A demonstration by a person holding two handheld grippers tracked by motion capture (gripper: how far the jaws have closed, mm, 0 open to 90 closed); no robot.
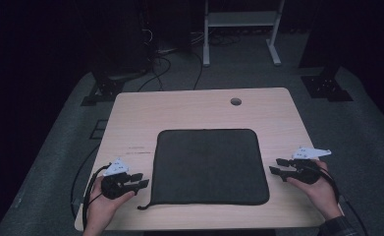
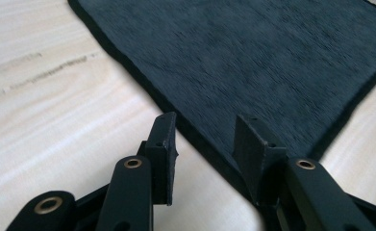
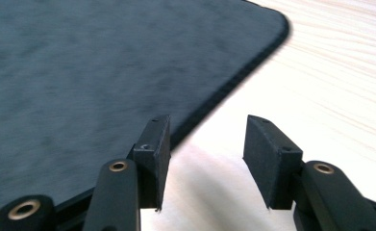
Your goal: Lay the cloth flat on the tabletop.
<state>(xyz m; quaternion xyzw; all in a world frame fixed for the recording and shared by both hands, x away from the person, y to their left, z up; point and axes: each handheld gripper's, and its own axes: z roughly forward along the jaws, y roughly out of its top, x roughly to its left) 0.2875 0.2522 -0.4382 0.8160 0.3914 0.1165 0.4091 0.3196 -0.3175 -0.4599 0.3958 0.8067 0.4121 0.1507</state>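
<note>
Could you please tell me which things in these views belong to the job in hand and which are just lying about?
Part of the job:
- dark mat, flat mid-table
- left gripper, open, at the mat's left edge
- right gripper, open, at its right edge

Just lying about:
- wooden table with its cable hole
- white frame on the floor behind
- floor cables

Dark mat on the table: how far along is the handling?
Done: the dark mat lies flat and spread on the table. In hand: nothing; the left gripper and right gripper flank its near corners with jaws open and empty. Left: any grasp of the mat's edge.
</note>
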